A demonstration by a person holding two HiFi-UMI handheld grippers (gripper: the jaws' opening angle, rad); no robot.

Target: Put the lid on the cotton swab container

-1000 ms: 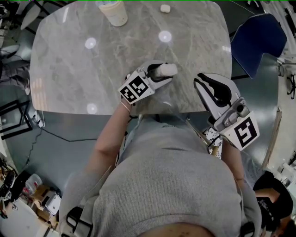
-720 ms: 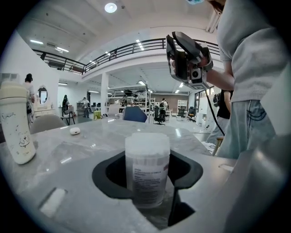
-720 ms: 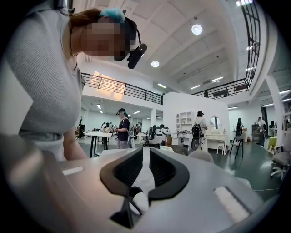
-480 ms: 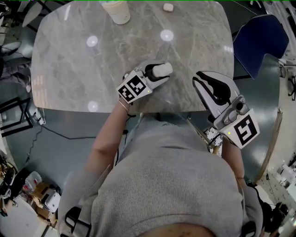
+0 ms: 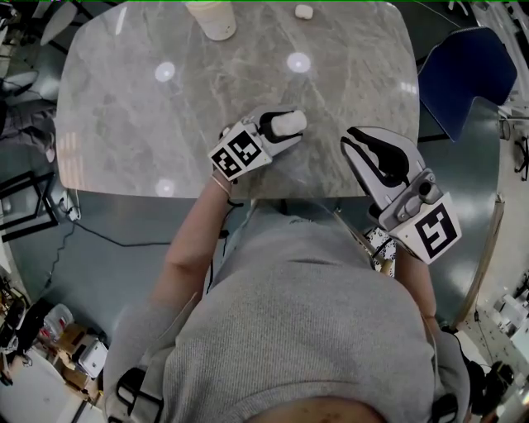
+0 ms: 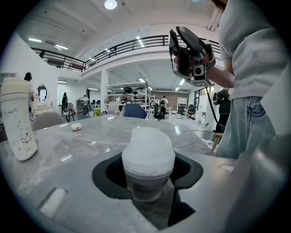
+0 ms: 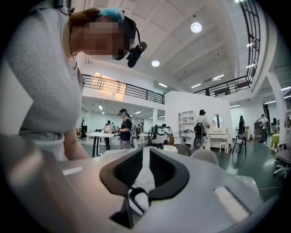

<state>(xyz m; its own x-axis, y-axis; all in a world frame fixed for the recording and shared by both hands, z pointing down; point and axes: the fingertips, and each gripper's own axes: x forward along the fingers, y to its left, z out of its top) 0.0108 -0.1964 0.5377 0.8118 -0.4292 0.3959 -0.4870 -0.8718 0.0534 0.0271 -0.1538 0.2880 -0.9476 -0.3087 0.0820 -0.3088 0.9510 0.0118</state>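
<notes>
Cotton swab container (image 5: 291, 123), its white lid on top, sits near the front edge of the grey marble counter (image 5: 165, 124), clasped between the left gripper's (image 5: 283, 126) jaws. Right gripper (image 5: 354, 139) hangs nearby, jaws closed to a thin slit with nothing between them.

- The left gripper (image 5: 288, 126) holds a white-lidded cotton swab container (image 5: 294, 121) over the table's (image 5: 124, 124) near edge.
- The right gripper (image 5: 354, 142), jaws together, hangs at the near right corner.
- A cream tumbler (image 5: 212, 18) and a white object (image 5: 303, 11) stand at the far edge.
</notes>
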